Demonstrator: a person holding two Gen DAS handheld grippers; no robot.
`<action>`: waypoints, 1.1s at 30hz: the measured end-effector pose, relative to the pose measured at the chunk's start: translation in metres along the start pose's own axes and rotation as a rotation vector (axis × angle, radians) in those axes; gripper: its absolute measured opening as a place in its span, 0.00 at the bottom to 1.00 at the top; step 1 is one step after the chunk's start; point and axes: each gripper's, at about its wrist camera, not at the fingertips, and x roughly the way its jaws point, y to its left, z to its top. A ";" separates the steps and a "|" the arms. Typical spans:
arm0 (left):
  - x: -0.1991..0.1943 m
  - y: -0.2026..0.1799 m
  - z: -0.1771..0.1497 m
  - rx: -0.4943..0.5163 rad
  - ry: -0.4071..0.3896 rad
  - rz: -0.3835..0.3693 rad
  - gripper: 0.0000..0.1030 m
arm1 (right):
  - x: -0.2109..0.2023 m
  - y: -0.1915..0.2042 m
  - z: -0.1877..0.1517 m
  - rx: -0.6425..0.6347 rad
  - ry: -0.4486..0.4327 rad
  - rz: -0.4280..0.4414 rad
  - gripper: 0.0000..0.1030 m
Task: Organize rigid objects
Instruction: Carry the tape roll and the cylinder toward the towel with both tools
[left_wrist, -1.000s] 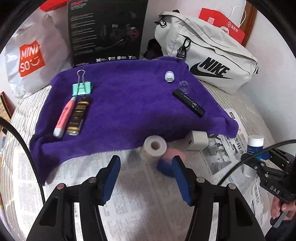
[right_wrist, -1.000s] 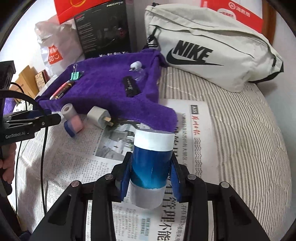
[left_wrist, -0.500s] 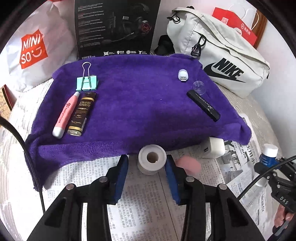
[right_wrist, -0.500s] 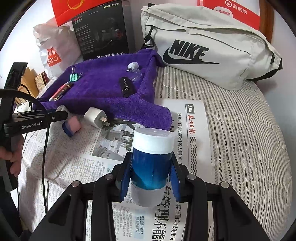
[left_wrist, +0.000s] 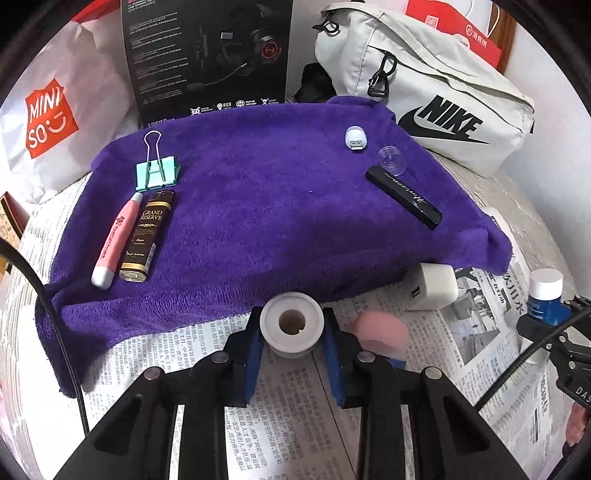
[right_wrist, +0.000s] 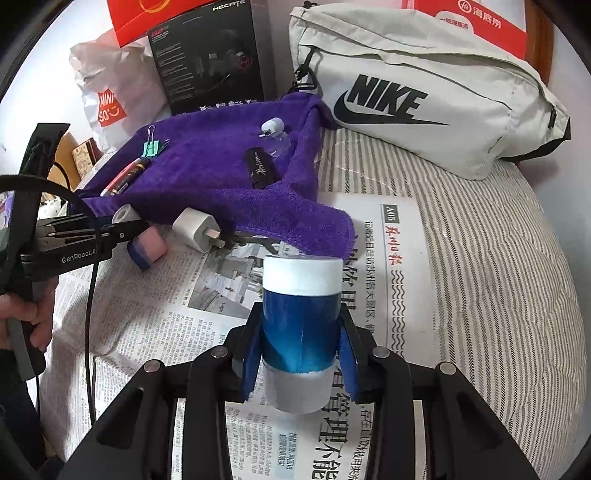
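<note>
My left gripper (left_wrist: 291, 347) is shut on a white tape roll (left_wrist: 291, 326) at the front edge of the purple towel (left_wrist: 266, 206). My right gripper (right_wrist: 300, 354) is shut on a blue bottle with a white cap (right_wrist: 300, 317), held upright over the newspaper (right_wrist: 369, 295). On the towel lie a green binder clip (left_wrist: 157, 173), a pink pen (left_wrist: 114, 240), a dark "Grand Reserve" tube (left_wrist: 147, 236), a white USB plug (left_wrist: 355, 138), a clear cap (left_wrist: 391, 158) and a black stick (left_wrist: 404, 197). A pink and blue eraser (left_wrist: 380, 334) and a white charger (left_wrist: 432, 288) lie on the newspaper.
A white Nike bag (right_wrist: 424, 99), a black headset box (left_wrist: 207, 55) and a Miniso bag (left_wrist: 48, 122) stand behind the towel. The striped bedding (right_wrist: 498, 277) extends to the right of the newspaper.
My left gripper moved forward around the tape roll and closed on it. My right gripper kept hold of the blue bottle and barely moved.
</note>
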 end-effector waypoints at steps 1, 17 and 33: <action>0.000 0.000 0.000 0.003 0.000 -0.001 0.28 | 0.000 0.001 0.000 -0.005 0.000 -0.003 0.35; -0.002 0.001 -0.001 0.025 -0.002 -0.022 0.28 | 0.017 -0.001 -0.001 0.007 0.021 0.004 0.35; -0.034 0.027 -0.010 0.002 -0.042 -0.056 0.28 | -0.010 0.013 0.012 -0.019 -0.021 0.074 0.35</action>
